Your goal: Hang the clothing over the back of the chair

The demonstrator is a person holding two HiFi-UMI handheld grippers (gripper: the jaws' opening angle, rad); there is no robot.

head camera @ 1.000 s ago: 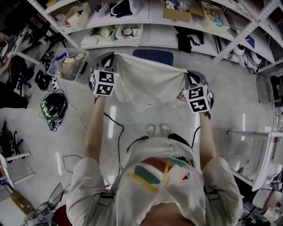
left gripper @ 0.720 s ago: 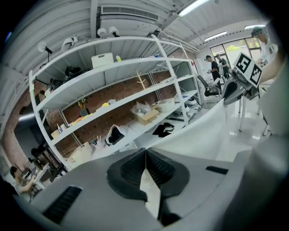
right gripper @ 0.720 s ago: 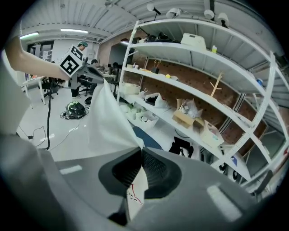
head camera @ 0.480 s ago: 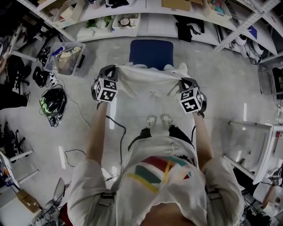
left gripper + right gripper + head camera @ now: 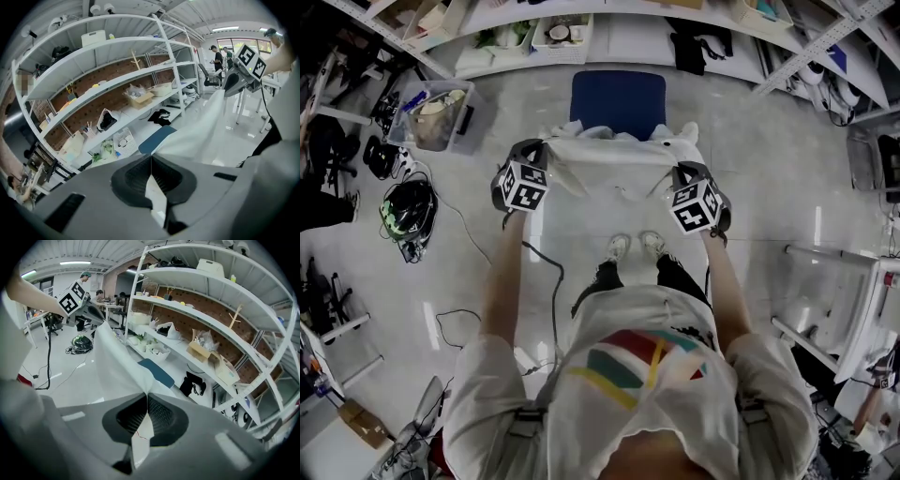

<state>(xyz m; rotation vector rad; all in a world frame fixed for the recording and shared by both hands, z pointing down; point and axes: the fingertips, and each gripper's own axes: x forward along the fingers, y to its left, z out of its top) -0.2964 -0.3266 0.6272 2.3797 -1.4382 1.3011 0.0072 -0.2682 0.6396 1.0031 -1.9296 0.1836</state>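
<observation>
A white garment [image 5: 614,155] is stretched between my two grippers. It lies across the back of a chair with a blue seat [image 5: 619,101]. My left gripper [image 5: 539,150] is shut on the garment's left edge, and my right gripper [image 5: 678,174] is shut on its right edge. In the left gripper view the cloth [image 5: 197,131] runs from my shut left gripper [image 5: 151,157] to the right gripper [image 5: 243,65], with the chair seat [image 5: 157,136] beyond. In the right gripper view the cloth [image 5: 117,362] is pinched in my right gripper [image 5: 147,397]. The chair's back is hidden under the cloth.
Long white shelves [image 5: 609,37] with boxes and clothes stand behind the chair. A clear bin [image 5: 441,108] and a helmet [image 5: 408,208] lie on the floor at left, with cables [image 5: 544,272] trailing. The person's shoes [image 5: 633,246] are just before the chair. A white frame [image 5: 844,300] stands at right.
Both grippers have sunk with the garment, which hung in the air in front of the chair and now lies low across its back. More of the blue seat shows.
</observation>
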